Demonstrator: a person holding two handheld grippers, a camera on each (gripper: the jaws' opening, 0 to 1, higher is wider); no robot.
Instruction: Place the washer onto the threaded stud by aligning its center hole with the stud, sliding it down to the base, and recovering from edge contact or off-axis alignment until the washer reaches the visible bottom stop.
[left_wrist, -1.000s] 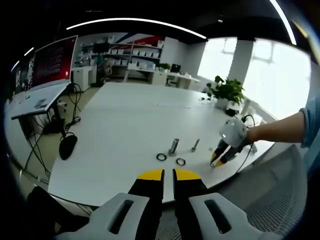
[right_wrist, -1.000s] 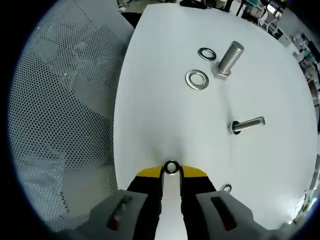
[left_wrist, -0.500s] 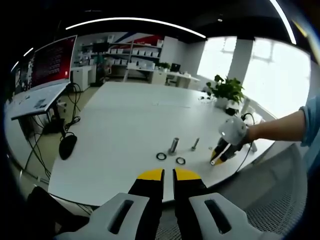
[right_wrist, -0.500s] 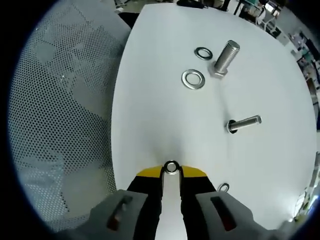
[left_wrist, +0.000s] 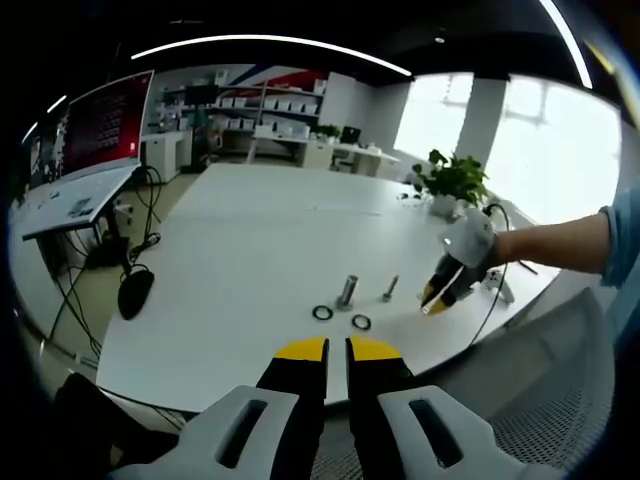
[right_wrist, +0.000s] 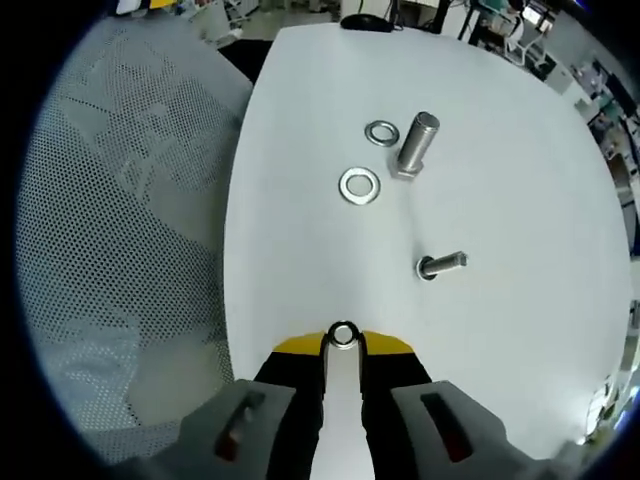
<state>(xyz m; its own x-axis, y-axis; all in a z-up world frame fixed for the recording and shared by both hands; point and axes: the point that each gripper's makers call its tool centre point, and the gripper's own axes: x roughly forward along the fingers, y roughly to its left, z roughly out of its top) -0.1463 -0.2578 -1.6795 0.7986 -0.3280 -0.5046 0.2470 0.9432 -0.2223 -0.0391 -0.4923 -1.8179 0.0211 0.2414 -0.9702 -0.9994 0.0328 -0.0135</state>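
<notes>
Right gripper (right_wrist: 343, 340) over white table (right_wrist: 520, 180) near its rounded edge, jaws clamped on small washer (right_wrist: 343, 335) at tips. Bare tabletop all round; mesh chair (right_wrist: 120, 250) at 9 o'clock. Ahead at 12: two studs, large stud (right_wrist: 416, 145) and small stud (right_wrist: 442, 265), both upright; two loose washers (right_wrist: 359, 185), (right_wrist: 381, 132). Left gripper (left_wrist: 336, 350) off table edge, jaws together, nothing between.

Smooth matt white table (right_wrist: 300, 250); shiny bare-metal washers (right_wrist: 359, 185) and threaded stud (right_wrist: 416, 143) at upper centre; perforated grey mesh chair (right_wrist: 120, 220) at left.
</notes>
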